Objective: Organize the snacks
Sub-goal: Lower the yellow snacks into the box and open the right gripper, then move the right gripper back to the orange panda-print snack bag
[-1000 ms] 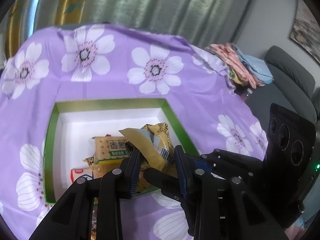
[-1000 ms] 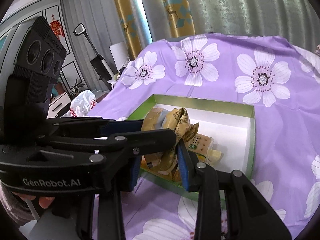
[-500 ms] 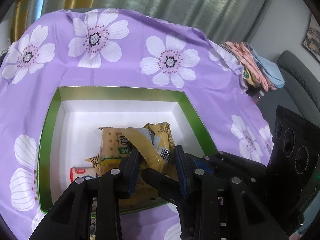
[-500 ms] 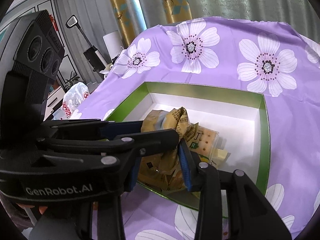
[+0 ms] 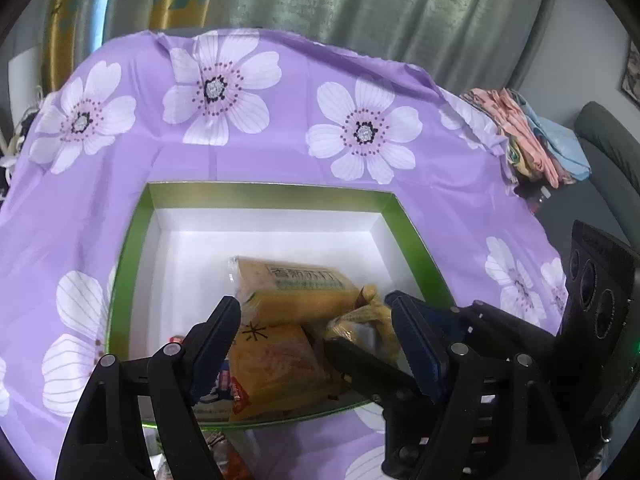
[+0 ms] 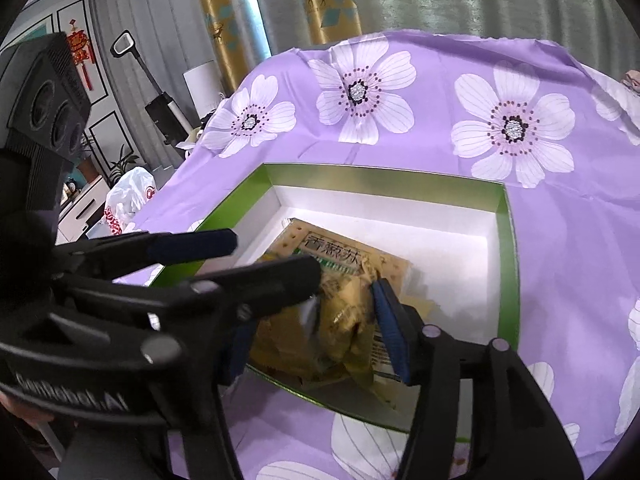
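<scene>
**Both grippers let go of snack packs over the green box**

The green-rimmed box (image 5: 404, 216) sits on the desk under a purple flowered cloth (image 5: 248, 152), and the snacks lie bunched in its near half. The left gripper (image 5: 316, 332) hangs just above them; its fingers have just been opening and now stand wide apart, with the orange snack pack (image 5: 276, 364) below the gap, not pinched. Beyond it the cracker pack (image 5: 296, 284) lies flat, its long axis running across the box, left to right in the left wrist view.

The right gripper (image 6: 344, 300) has also just been opening. A crumpled yellow wrapper (image 6: 348, 320) sits between its fingers, and the blue pad (image 6: 390, 332) stands beside it without visibly squeezing; I judge it released.

The relation that matters next: every snack is directly ahead of and beneath both sets of fingers, close together, the right gripper nearer the crumpled wrapper and the left nearer the orange pack. The far half of the box is bare white floor, so any spreading out would go away from the fingers.
</scene>
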Demonstrator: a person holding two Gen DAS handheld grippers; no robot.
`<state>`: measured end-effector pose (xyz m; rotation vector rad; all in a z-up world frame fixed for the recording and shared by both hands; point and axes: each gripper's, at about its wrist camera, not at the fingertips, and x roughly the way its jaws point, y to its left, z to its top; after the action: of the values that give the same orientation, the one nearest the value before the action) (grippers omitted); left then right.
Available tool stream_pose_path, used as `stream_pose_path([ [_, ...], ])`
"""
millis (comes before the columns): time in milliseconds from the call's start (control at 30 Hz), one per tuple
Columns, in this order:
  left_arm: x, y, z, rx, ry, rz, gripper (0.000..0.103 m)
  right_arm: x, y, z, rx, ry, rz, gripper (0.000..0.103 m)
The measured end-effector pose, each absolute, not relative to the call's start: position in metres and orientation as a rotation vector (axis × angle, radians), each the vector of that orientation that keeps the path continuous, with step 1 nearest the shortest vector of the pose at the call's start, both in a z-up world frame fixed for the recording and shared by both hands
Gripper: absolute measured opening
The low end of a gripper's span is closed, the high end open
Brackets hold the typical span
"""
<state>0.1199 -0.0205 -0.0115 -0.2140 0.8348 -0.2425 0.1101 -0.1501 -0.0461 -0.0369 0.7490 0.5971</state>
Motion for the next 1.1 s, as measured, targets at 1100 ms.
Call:
stream_pose_path([
  [1100,-0.004,-0.036,0.032,-0.067,0.713,-0.110,0.081,-0.018,-0.187,-0.005,-0.057,0.670,0.538,0.086],
])
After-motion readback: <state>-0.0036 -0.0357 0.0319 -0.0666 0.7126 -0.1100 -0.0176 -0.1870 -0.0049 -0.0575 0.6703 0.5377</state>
